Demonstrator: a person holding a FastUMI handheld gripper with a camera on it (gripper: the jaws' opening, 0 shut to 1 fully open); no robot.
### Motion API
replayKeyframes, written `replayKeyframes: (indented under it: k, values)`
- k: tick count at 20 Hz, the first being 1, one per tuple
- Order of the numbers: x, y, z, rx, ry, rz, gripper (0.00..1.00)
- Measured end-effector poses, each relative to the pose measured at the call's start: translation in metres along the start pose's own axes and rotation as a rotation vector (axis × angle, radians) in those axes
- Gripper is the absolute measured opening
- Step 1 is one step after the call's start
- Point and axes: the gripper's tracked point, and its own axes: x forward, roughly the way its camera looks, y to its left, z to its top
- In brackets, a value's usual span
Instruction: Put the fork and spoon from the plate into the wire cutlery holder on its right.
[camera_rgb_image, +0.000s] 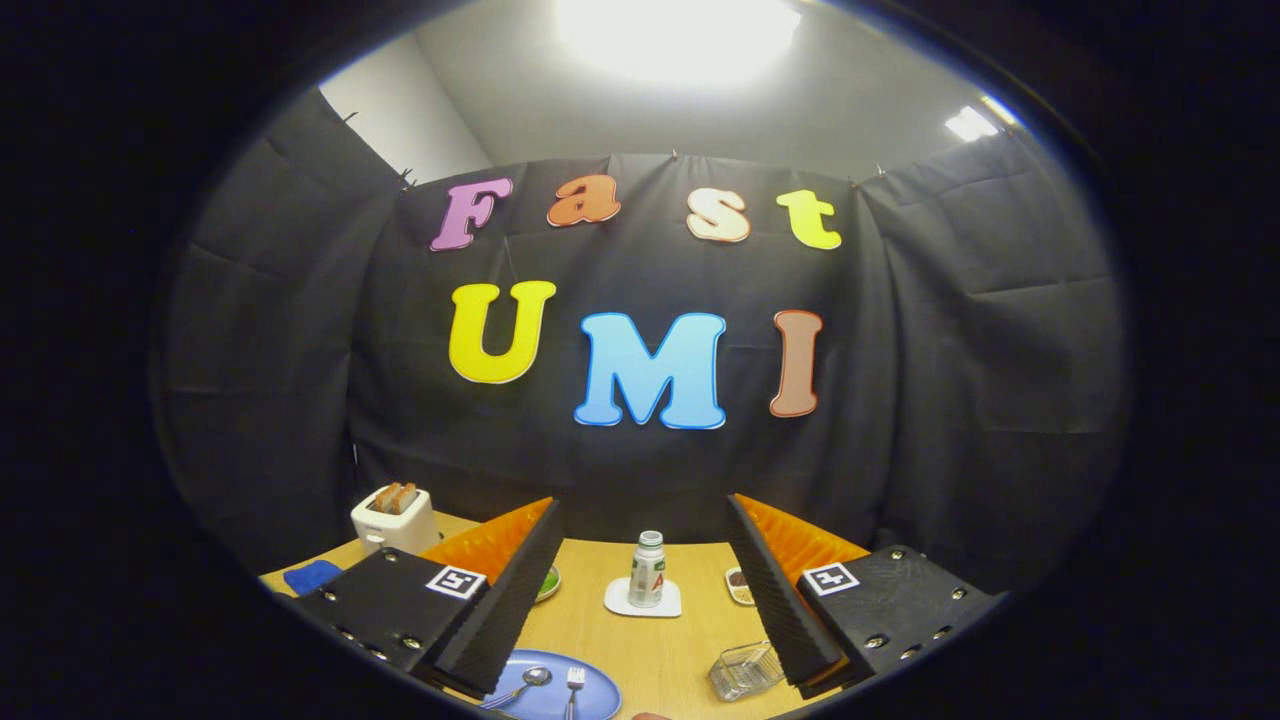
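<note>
Tabletop (650, 650): fork (574, 688), apparently spoon (527, 682), between spread jaws.

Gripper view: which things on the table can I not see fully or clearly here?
- Blue plate: its left part is covered by the left finger.
- Spoon and fork: handle ends run out of the picture.
- Wire cutlery holder: its right side sits behind the right finger.
- Small dishes behind each finger: contents too small to tell.
- Gripper: open, fingers wide apart, holding nothing.
</note>
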Motion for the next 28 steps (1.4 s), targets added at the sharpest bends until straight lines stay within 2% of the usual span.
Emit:
replayKeyframes:
  k: [7,13,20,21,22,27,28]
  values:
    - [-0.014,0.015,-0.059,-0.005,0.140,0.072,0.99]
    - [-0.025,0.040,-0.148,0.019,0.397,0.162,0.99]
    - [-0.038,0.054,-0.218,0.005,0.595,0.210,0.98]
    - [-0.039,0.055,-0.227,-0.005,0.619,0.214,0.97]
    - [-0.041,0.057,-0.238,-0.015,0.646,0.218,0.90]
    - [-0.051,0.065,-0.285,-0.039,0.810,0.241,0.89]
    - [-0.052,0.065,-0.291,-0.043,0.838,0.242,0.84]
